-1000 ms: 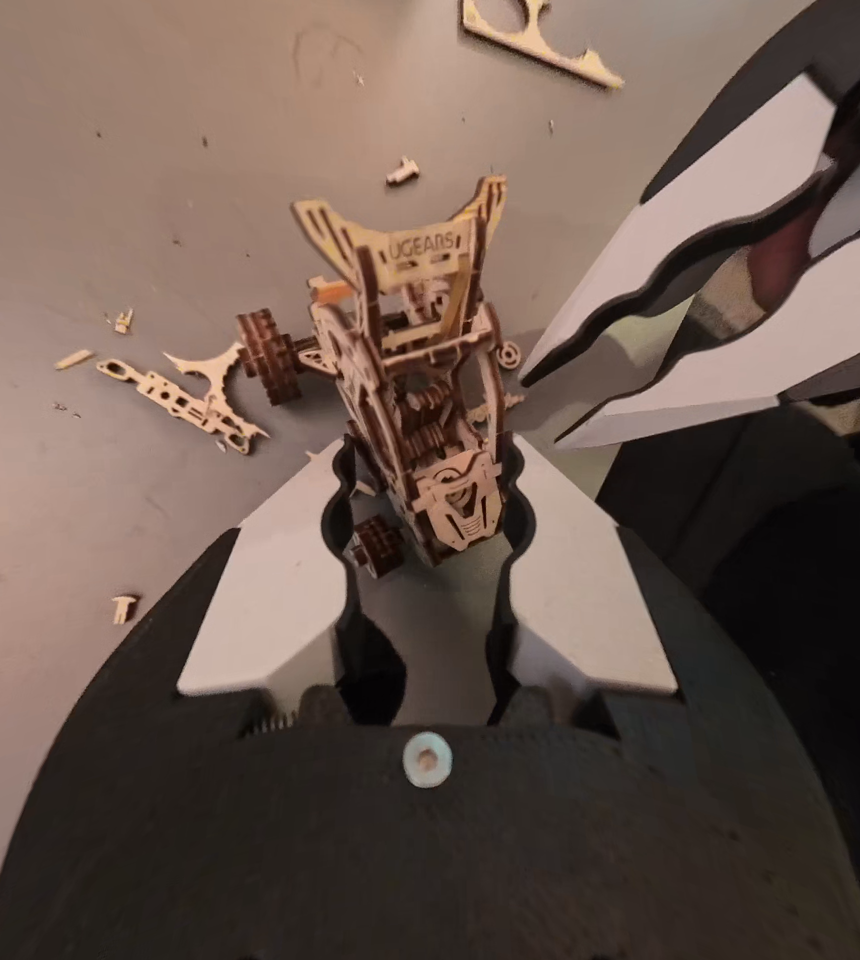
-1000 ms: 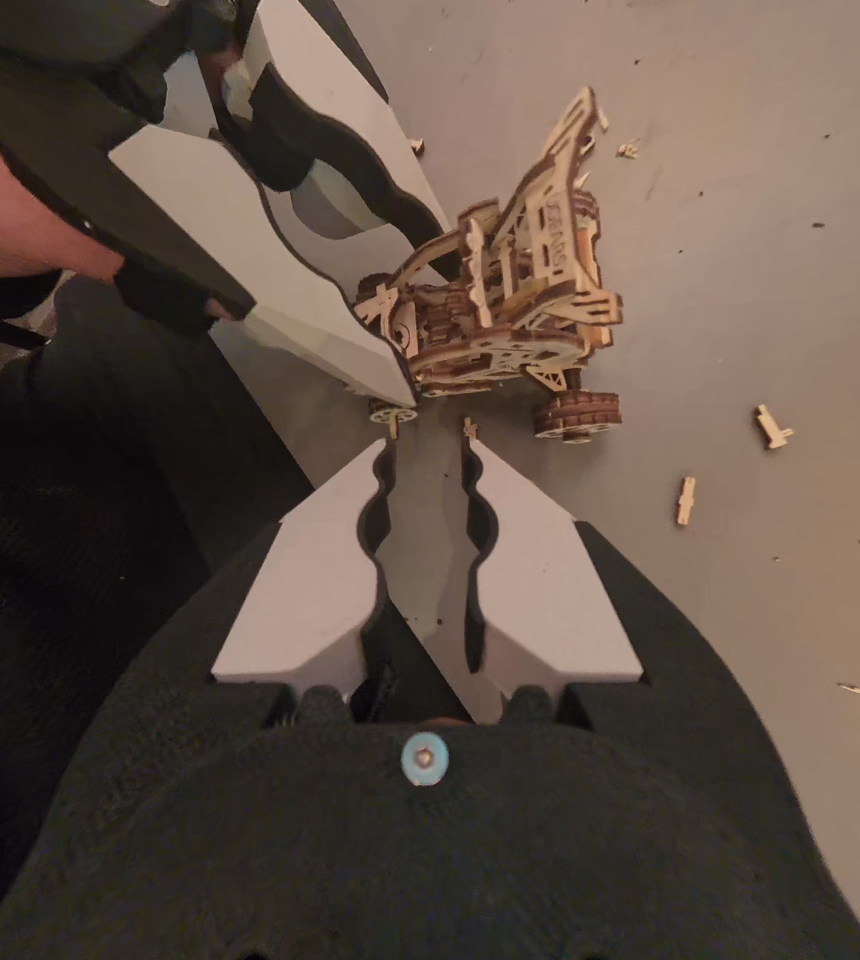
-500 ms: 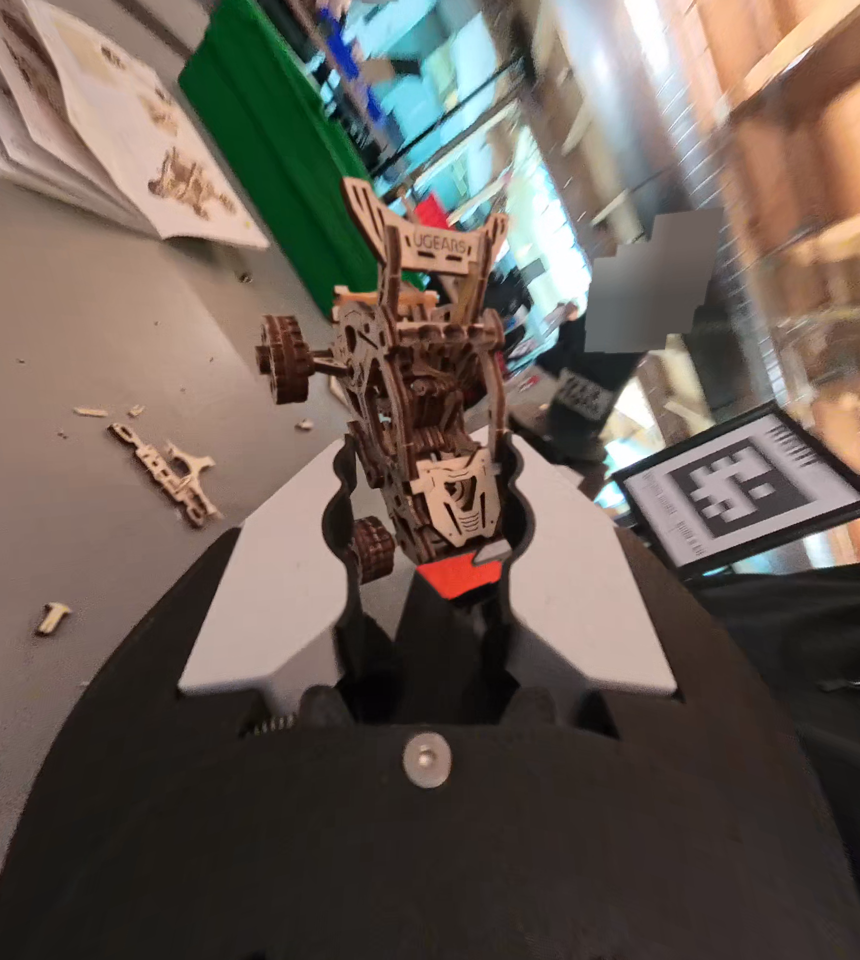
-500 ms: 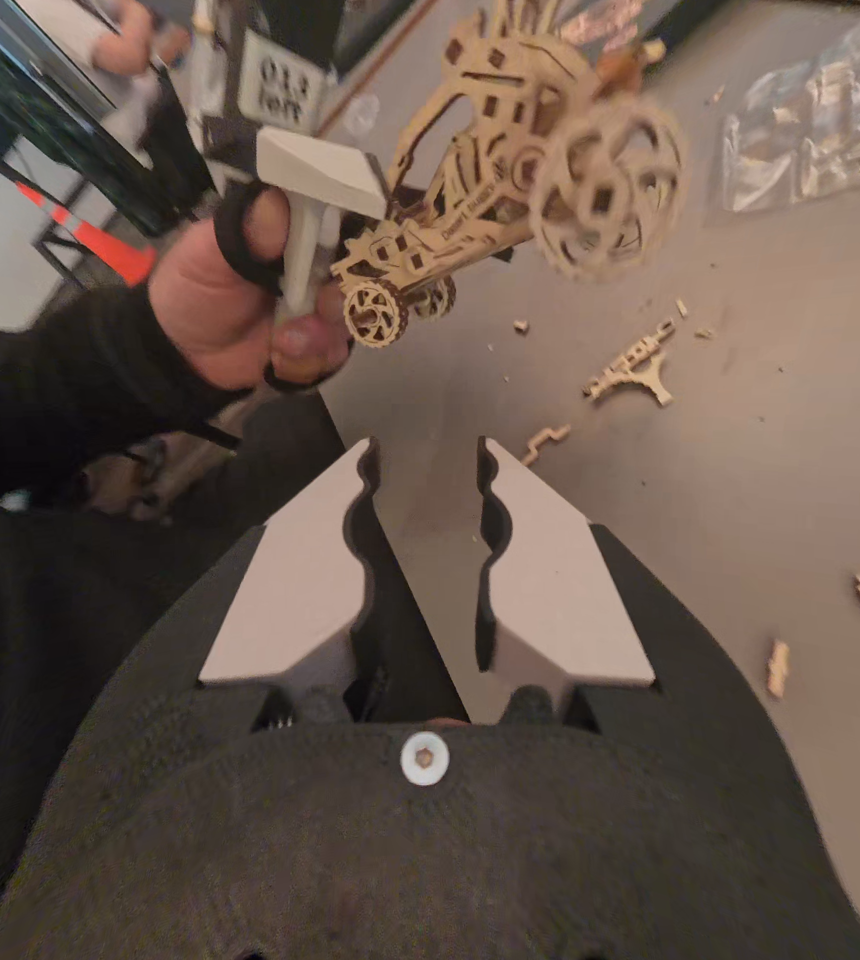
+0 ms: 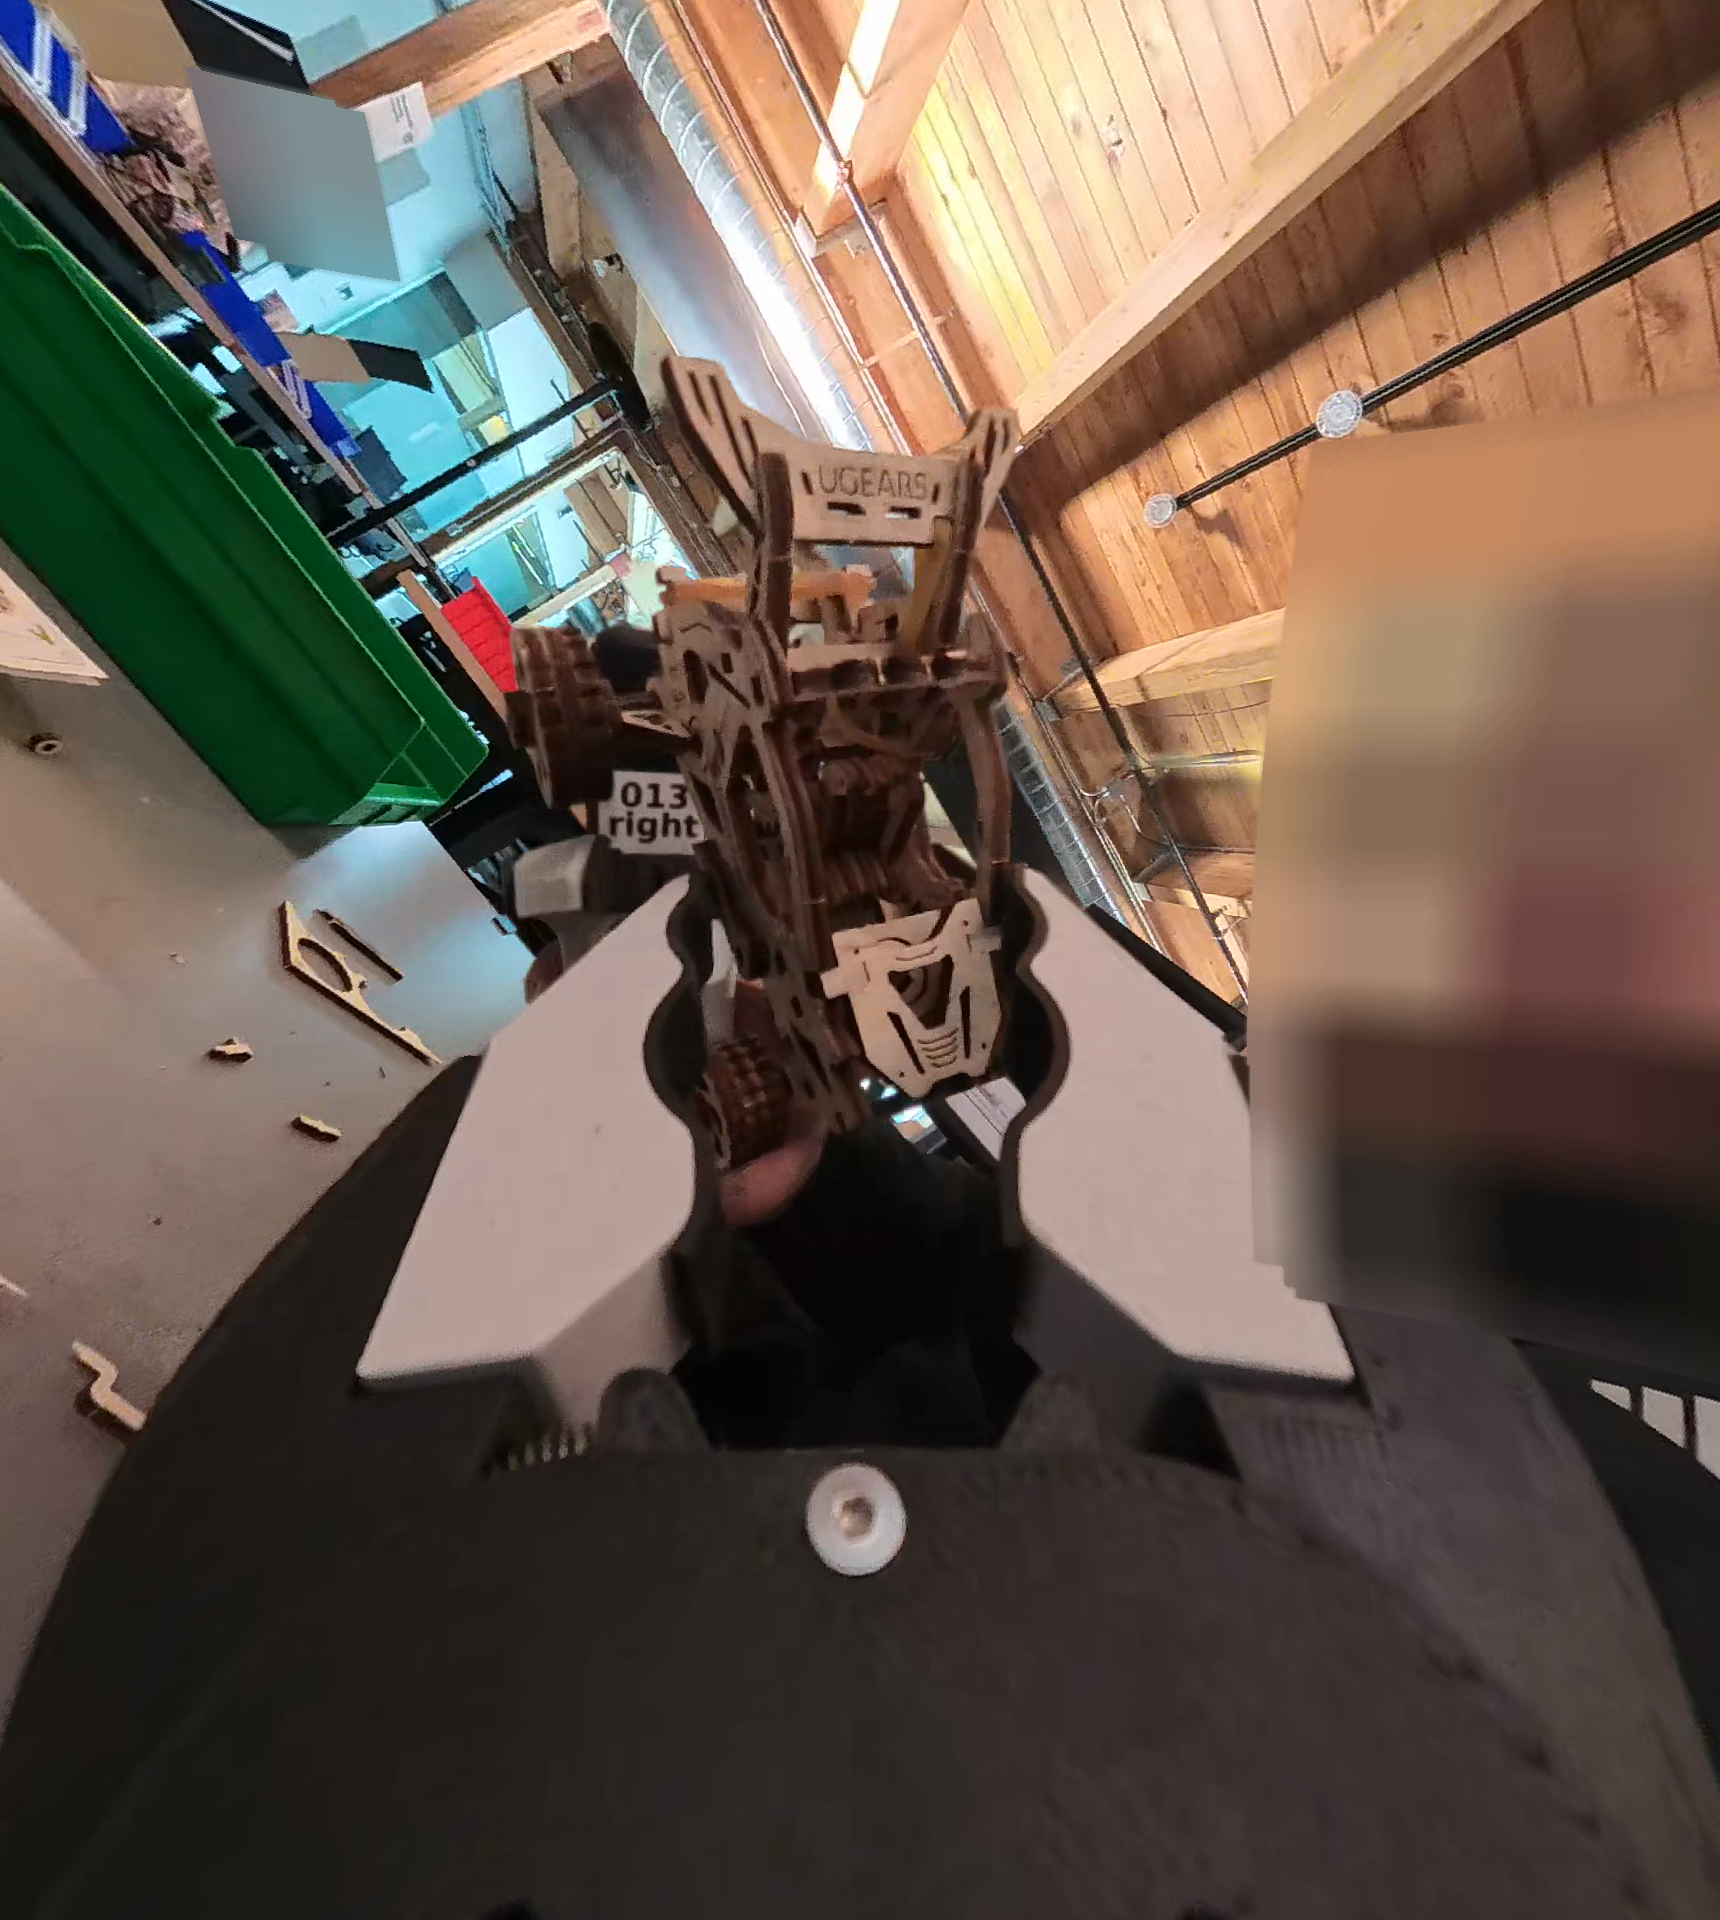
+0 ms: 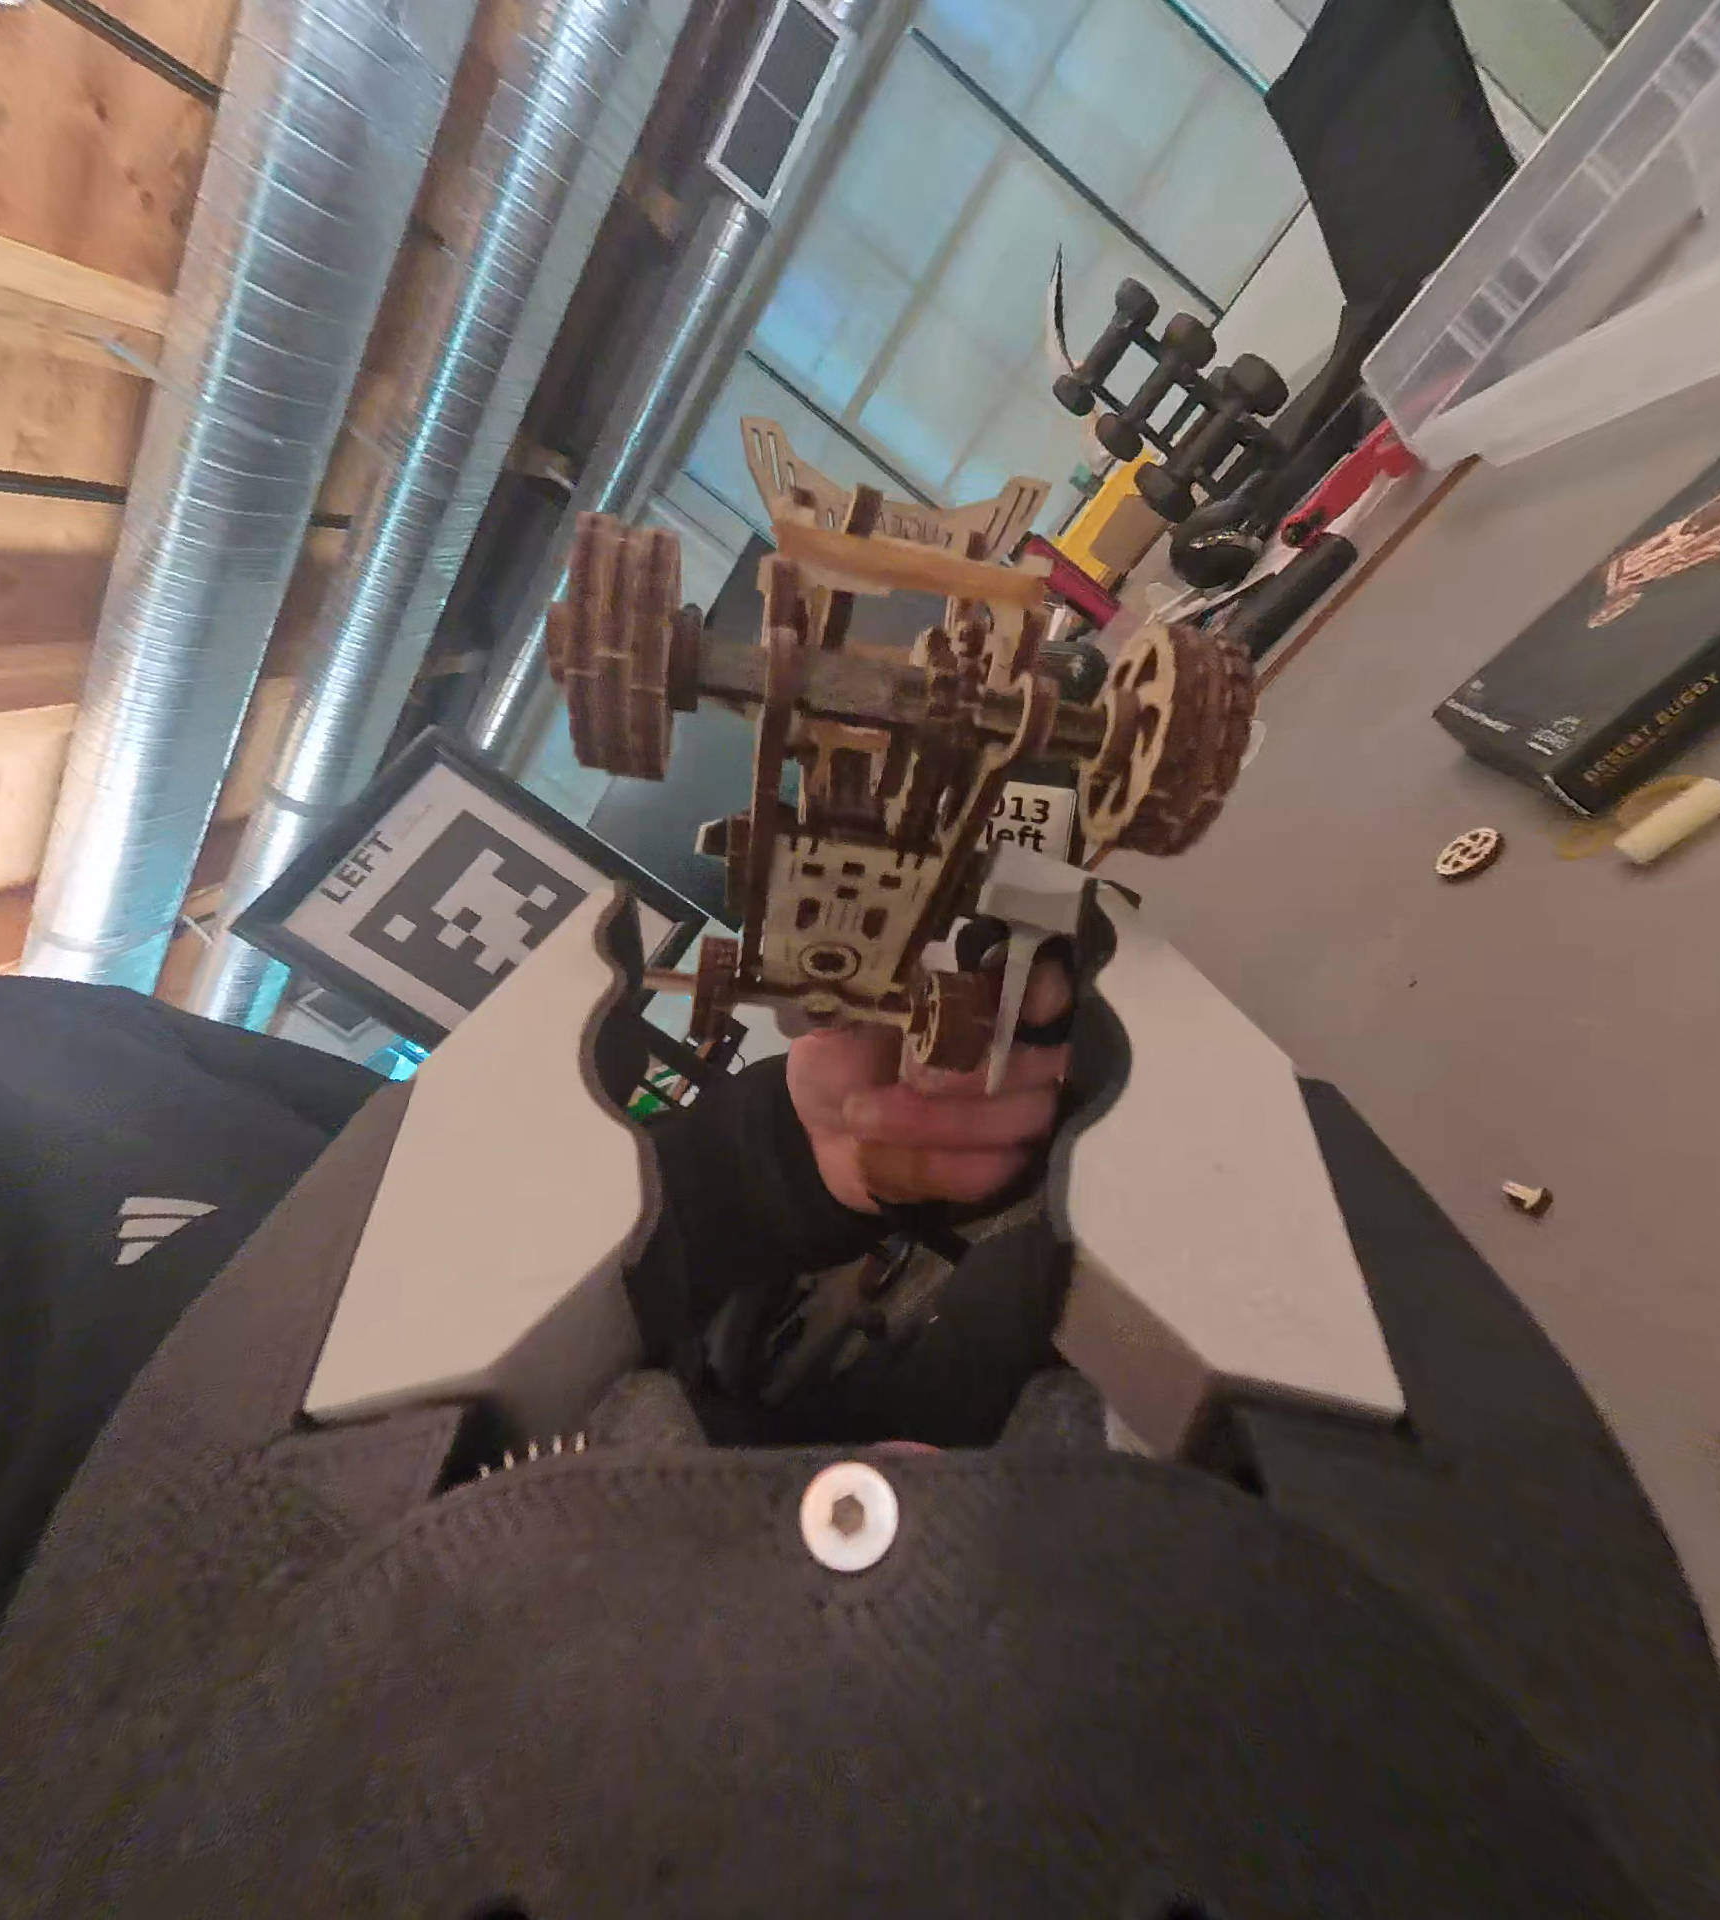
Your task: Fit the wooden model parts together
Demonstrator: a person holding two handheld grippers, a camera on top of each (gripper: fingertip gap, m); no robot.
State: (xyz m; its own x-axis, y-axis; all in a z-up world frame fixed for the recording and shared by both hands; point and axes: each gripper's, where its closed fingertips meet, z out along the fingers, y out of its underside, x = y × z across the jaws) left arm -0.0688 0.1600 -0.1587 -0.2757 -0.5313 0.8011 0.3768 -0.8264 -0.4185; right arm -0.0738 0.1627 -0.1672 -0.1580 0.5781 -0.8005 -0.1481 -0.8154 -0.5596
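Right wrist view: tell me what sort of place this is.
Probably a workshop or lab in an industrial loft: bare metal ducts beneath timber ceiling, a dumbbell rack, and a grey worktable strewn with model scraps.

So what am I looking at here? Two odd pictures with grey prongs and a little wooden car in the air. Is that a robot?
No robot: a person holds a two-finger gripper in each hand, and each carries a camera looking along its fingers. In the left gripper's picture, its grey fingers clamp the nose of the pale laser-cut wooden buggy model, lifted off the grey table, where loose wooden offcuts lie. The right gripper's picture faces the model's underside; its fingers are spread and hold nothing. A dark flat box lies on the table there.
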